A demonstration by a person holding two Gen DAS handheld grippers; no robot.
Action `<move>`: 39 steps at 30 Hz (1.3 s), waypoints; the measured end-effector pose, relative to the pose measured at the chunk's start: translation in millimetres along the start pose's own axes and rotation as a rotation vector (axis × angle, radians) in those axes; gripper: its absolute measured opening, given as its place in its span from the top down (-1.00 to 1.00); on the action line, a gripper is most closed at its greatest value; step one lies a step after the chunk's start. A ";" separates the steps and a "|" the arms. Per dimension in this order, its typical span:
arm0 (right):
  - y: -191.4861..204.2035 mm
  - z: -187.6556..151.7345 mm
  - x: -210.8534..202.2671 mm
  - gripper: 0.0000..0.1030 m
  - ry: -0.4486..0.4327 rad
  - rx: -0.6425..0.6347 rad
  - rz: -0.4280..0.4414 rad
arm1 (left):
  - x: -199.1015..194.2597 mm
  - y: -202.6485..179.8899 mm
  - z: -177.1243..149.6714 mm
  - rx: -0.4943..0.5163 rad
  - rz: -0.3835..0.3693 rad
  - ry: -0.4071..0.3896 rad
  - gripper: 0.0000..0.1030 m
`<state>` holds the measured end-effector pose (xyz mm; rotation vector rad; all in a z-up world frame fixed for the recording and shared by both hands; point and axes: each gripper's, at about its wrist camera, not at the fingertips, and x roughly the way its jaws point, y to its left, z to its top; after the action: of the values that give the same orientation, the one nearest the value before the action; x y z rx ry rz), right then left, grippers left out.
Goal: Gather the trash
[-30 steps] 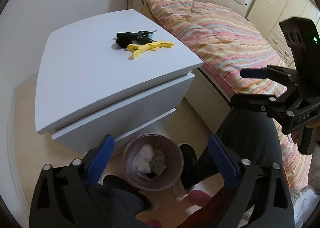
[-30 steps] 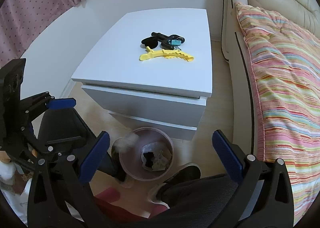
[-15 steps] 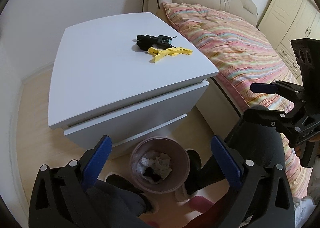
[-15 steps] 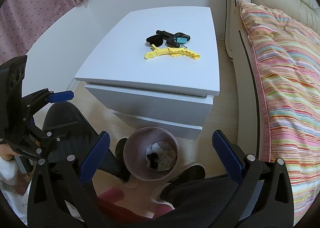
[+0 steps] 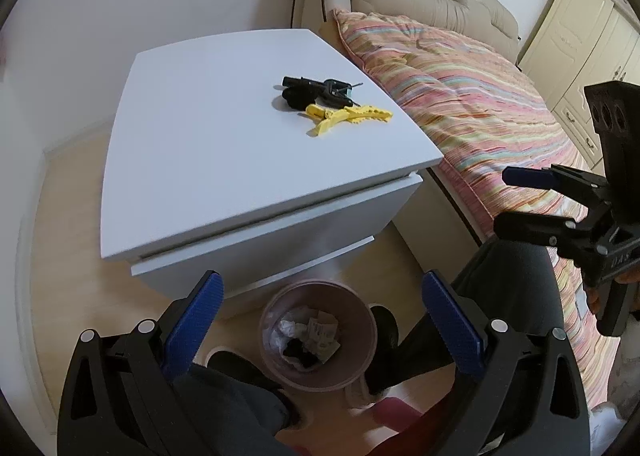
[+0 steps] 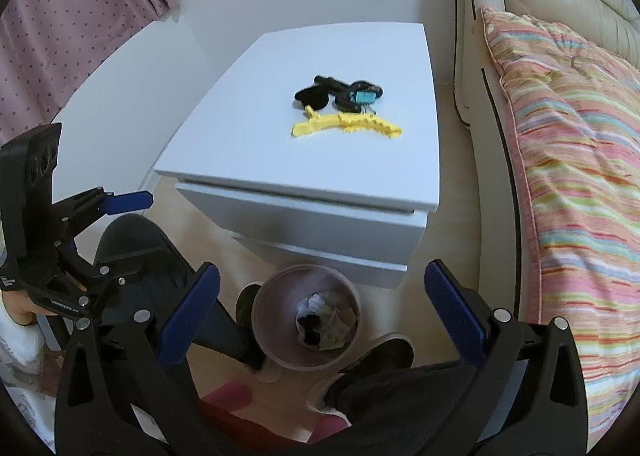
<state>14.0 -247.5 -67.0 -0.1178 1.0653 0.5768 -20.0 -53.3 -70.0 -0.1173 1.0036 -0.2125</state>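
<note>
Claws (image 5: 318, 320) (image 6: 322, 308) of yours both gape, empty, above the pink bin (image 5: 318, 336) of crumpled trash (image 6: 326, 320) before the desk (image 5: 224, 143).

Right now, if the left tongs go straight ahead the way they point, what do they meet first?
Probably the white nightstand: the open left tongs aim at its drawer front, above the trash bin on the floor. Depth is unclear.

white nightstand (image 6: 328, 159), yellow hair clip (image 6: 346, 125) at 12 o'clock with black keys (image 5: 316, 91), teal tag (image 6: 362, 96); mauve bin (image 5: 320, 372) at 6; pink-striped quilt (image 6: 576, 159) at 3; pink dotted curtain (image 6: 72, 11) at 10; blue pads (image 5: 196, 316)
</note>
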 end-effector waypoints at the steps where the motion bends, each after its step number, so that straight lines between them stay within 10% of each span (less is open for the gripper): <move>1: -1.2 3.6 -0.7 -0.94 -0.004 -0.003 -0.002 | -0.2 0.8 2.2 -0.001 0.000 -0.004 -0.85; 25: -26.0 122.3 74.3 -0.92 0.162 -0.297 -0.032 | -3.5 14.1 42.7 0.003 0.002 -0.050 -0.85; 28: -28.3 127.9 90.6 -0.40 0.210 -0.321 -0.025 | -0.6 17.0 42.1 -0.005 0.003 -0.043 -0.85; 39: -27.3 130.4 119.5 0.15 0.280 -0.382 0.009 | 7.7 30.5 41.2 -0.039 0.007 -0.025 -0.85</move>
<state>172.9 -176.9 -109.3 -0.5412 1.2154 0.7839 22.6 -25.4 -60.2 -0.1512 0.9837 -0.1846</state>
